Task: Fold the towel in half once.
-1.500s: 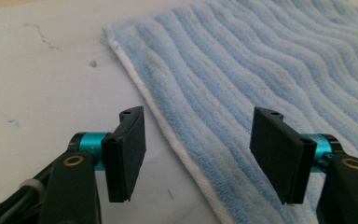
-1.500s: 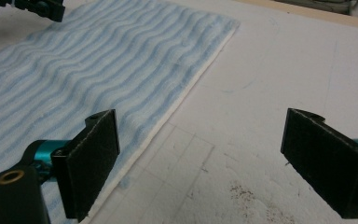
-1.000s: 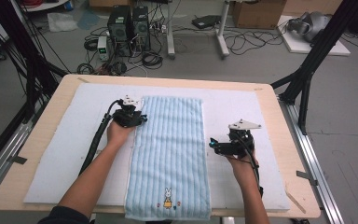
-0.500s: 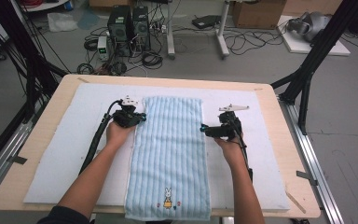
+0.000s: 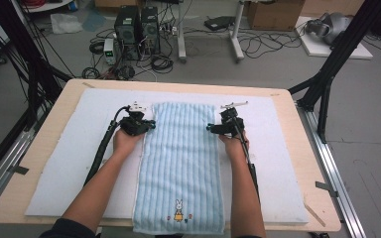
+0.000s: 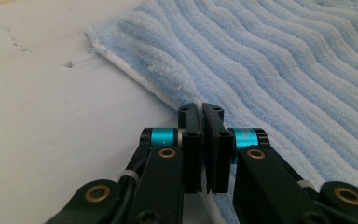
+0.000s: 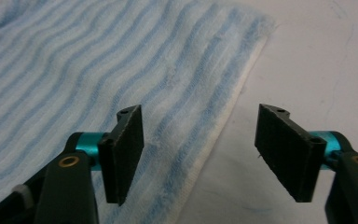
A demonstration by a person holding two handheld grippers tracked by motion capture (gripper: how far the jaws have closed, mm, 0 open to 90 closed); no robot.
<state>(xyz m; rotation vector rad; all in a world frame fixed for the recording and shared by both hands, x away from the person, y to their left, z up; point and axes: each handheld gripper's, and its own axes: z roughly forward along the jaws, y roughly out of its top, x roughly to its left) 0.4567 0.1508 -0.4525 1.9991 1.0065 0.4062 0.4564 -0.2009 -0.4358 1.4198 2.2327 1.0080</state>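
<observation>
Towel (image 5: 181, 163), ribbed blue terry, lies flat mid-table on the white mat (image 5: 69, 163). Left gripper (image 5: 146, 125) pinches its far-left edge; right gripper (image 5: 212, 127), jaws wide, straddles the far-right edge.

Right claw (image 5: 211, 127) now at towel (image 5: 181, 163) edge

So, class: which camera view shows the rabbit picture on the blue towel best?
The high view: the rabbit picture sits near the towel's near end, small but whole. The left gripper view has the towel's far left corner and edge; the right gripper view has its right edge between open jaws.
</observation>
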